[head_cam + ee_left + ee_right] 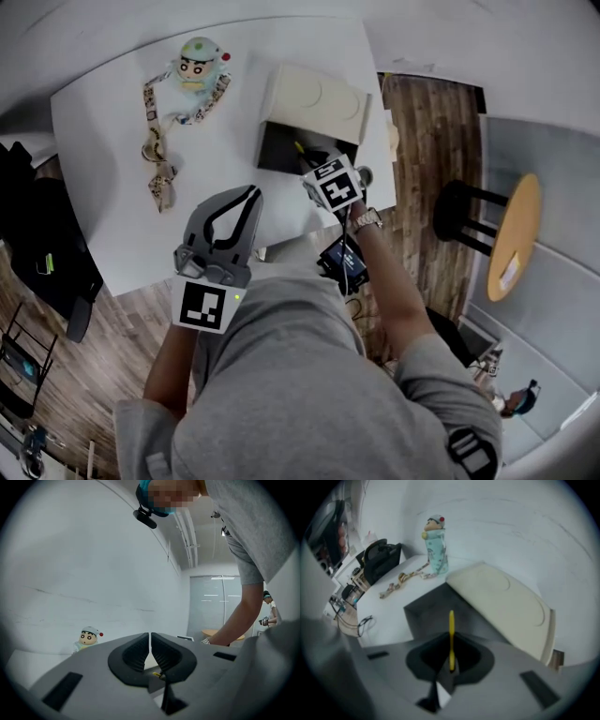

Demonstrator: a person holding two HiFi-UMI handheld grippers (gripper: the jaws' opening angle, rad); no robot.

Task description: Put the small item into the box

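Below the fingers, table [112, 141]: white.
Box [501, 602]: cream lid raised, dark inside open just ahead of the right fingers.
Left gripper [150, 641]: jaws pressed together, empty.
Right gripper [451, 665]: jaws clamped on the small item.
Doll [199, 66]: well beyond both fingertips.
Yellow strip [451, 634]: pinched between right fingers, tip before the box's opening.

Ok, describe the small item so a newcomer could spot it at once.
On the white table stands a box with a cream lid tilted open over a dark inside. The right gripper is at its opening, shut on the small item: a thin, straight yellow stick, unlike the plump pale toy figure and the patterned lanyard nearby.
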